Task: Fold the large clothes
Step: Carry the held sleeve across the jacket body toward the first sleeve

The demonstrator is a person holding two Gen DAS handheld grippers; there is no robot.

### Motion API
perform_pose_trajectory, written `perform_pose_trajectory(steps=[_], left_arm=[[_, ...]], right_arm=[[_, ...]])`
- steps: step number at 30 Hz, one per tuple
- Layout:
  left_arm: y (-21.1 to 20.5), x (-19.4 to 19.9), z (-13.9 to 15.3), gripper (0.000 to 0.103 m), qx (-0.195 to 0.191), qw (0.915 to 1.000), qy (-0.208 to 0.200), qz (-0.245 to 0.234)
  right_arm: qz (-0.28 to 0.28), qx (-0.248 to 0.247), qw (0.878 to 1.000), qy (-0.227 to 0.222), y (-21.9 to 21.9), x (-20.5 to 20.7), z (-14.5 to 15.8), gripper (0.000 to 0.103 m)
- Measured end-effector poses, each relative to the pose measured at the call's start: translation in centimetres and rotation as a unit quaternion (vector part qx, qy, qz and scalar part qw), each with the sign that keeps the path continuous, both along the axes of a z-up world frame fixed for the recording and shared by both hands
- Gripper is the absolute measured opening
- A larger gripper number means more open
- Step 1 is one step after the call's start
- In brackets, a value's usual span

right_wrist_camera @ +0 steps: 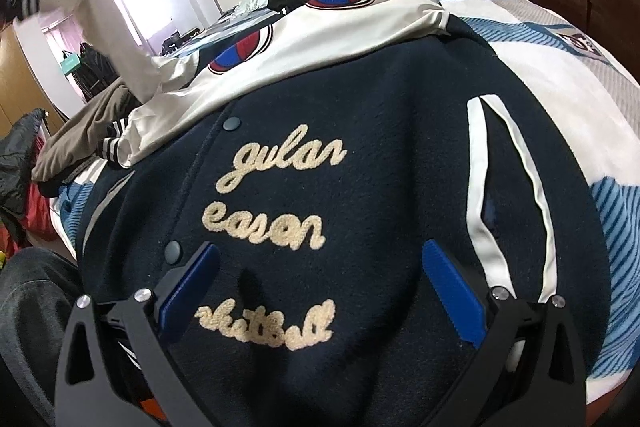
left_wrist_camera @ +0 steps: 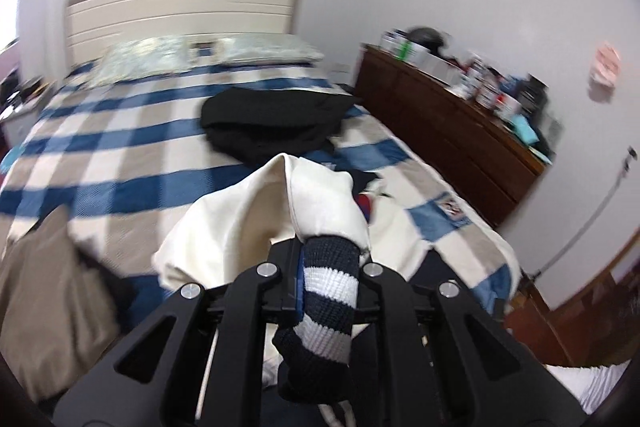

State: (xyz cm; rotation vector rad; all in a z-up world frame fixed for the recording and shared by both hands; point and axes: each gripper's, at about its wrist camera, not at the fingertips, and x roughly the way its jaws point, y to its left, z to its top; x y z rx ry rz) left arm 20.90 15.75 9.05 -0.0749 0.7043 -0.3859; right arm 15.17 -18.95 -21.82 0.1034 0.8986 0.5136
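Left tongs (left_wrist_camera: 326,291) pinching striped cuff (left_wrist_camera: 324,291) | right tongs (right_wrist_camera: 320,291) spread over jacket (right_wrist_camera: 360,131) | black garment (left_wrist_camera: 276,123) (folded) beyond

My blue-padded left gripper (left_wrist_camera: 320,291) pinches a navy-and-white striped knit cuff (left_wrist_camera: 326,291) on a cream sleeve (left_wrist_camera: 256,211); the navy wool jacket (right_wrist_camera: 360,187) bears cream script; the blanket (left_wrist_camera: 120,131) is blue-and-beige checked.

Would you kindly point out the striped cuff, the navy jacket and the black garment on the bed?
striped cuff (left_wrist_camera: 326,297), left wrist view, on its white band between the shut fingers.
navy jacket (right_wrist_camera: 380,207), right wrist view, on the navy front beside the lettering.
black garment (left_wrist_camera: 272,117), left wrist view, on its middle.
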Motion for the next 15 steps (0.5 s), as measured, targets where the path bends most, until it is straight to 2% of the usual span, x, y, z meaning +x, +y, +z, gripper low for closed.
perform_pose_trajectory(steps=[6,11,14,15], left_arm=[[-12.1,4.1,-2.3,0.011,0.034,0.9944,0.028,-0.096],[-21.7,8.2,-8.9,0.011,0.083,0.9809,0.081,-0.156],[-26.0,9.8,-13.5,0.011,0.123,0.9686,0.110,-0.186],[-27.9,10.3,-15.8,0.011,0.151,0.9607,0.122,-0.199]], right_arm=[[0.002,0.027,1.000,0.011,-0.6,0.3,0.2,0.099],[0.004,0.044,0.999,0.018,-1.0,0.5,0.2,0.099],[0.005,0.054,0.998,0.022,-1.2,0.7,0.1,0.099],[0.006,0.058,0.998,0.024,-1.3,0.8,0.1,0.099]])
